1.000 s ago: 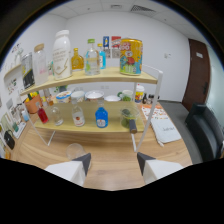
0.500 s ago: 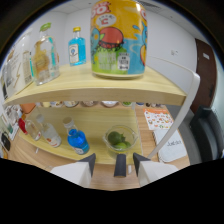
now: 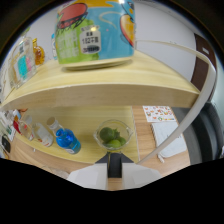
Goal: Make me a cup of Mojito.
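1. A wooden shelf unit [image 3: 115,82] fills the view, its upper board curving across.
2. A large colourful can [image 3: 95,30] stands on that upper board.
3. A glass bowl of limes [image 3: 113,135] sits on the lower board, just ahead of the fingers, beside a blue bottle [image 3: 66,139].
4. The gripper [image 3: 114,167] holds its fingers nearly together, a narrow gap between, pinching nothing.

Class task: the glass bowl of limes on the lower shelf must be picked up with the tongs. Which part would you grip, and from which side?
Probably grip the glass bowl by its near rim, one finger inside, one outside. Approach from the front, slightly above: its mouth is open, it stands just ahead of the tongs, and the upper shelf limits approach from overhead.
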`<state>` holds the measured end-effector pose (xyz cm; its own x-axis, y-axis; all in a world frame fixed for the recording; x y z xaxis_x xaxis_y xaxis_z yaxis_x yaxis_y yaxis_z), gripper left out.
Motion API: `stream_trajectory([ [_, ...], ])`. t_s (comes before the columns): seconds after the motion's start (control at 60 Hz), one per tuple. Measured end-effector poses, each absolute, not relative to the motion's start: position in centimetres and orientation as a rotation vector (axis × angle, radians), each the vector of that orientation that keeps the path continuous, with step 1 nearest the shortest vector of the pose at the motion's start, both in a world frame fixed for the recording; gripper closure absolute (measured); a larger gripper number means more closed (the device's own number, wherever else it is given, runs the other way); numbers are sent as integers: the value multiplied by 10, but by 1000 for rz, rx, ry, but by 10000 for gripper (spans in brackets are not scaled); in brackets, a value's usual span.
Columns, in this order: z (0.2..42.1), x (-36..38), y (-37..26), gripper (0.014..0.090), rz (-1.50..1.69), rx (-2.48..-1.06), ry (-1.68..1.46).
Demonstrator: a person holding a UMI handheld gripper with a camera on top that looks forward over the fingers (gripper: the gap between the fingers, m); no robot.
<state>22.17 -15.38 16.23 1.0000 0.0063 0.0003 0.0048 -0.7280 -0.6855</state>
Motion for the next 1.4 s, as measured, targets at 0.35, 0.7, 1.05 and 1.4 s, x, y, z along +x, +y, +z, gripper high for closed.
stream_trajectory([
  [0.35,206,210,-183,889,-7,-2269,14],
  [0.7,165,147,-245,890,7,-2301,-18],
  [1.05,141,122,-241,890,-194,-2256,-201],
  [1.4,184,138,-215,889,-818,-1790,-869],
])
